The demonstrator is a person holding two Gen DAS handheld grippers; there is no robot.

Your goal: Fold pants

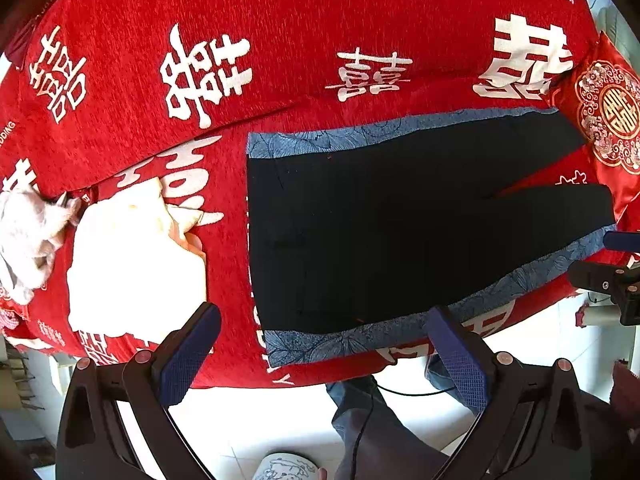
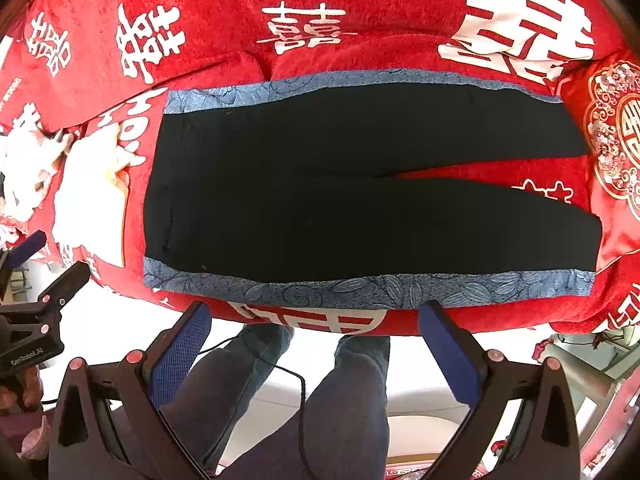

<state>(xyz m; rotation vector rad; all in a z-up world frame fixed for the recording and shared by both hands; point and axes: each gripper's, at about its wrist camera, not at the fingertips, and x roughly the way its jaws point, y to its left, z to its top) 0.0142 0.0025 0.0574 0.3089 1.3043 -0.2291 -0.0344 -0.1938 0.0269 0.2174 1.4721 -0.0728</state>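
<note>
Black pants [image 2: 360,208] with blue side strips lie flat across the middle of my view, on a red cover [image 2: 360,0].
My left gripper [image 1: 324,352] and right gripper [image 2: 316,344] both stand wide open at the bottom, holding nothing.

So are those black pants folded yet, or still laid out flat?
Still spread flat. The black pants lie full length on the red blanket, both legs apart, with no fold visible.
</note>
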